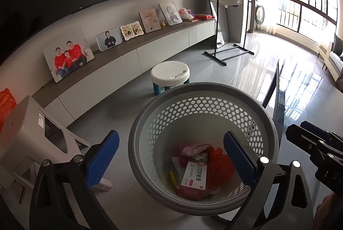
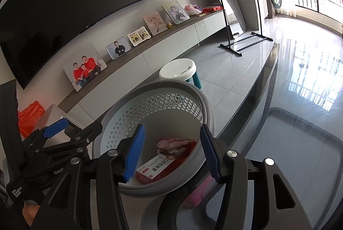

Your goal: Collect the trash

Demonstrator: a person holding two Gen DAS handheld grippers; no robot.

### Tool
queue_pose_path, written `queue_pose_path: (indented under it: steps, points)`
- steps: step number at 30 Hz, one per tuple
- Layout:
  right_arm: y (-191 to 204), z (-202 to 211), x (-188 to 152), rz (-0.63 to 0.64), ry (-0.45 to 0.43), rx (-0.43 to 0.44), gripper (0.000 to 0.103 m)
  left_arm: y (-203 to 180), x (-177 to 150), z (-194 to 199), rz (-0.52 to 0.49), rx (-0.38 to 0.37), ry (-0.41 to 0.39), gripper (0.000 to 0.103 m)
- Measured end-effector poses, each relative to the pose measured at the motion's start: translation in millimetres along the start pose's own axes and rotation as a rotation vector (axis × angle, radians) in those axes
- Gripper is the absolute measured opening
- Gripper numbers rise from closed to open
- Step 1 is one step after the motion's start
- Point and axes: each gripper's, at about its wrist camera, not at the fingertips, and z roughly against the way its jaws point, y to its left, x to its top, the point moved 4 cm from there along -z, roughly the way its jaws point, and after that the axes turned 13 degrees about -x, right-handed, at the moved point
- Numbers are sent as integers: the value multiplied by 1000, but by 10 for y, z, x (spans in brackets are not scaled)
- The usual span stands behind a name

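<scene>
A grey perforated trash basket stands on the floor beside a glass table; it also shows in the right wrist view. Inside lie a red-and-white medicine box, red wrapping, a pink crumpled piece and a yellow item. The box also shows in the right wrist view. My left gripper is open and empty above the basket. My right gripper is open and empty over the basket's rim, and appears at the right edge of the left wrist view.
A glass table lies to the right. A white stool stands behind the basket. A grey appliance and an orange bag are at the left. A low TV cabinet carries photo frames. A clothes rack stands farther back.
</scene>
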Motion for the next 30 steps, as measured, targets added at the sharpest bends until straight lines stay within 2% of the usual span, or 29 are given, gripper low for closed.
queue_pose_path:
  steps: [30]
  points:
    - [-24, 39, -10, -3, -5, -8, 52, -16, 2, -13, 5, 12, 10, 97]
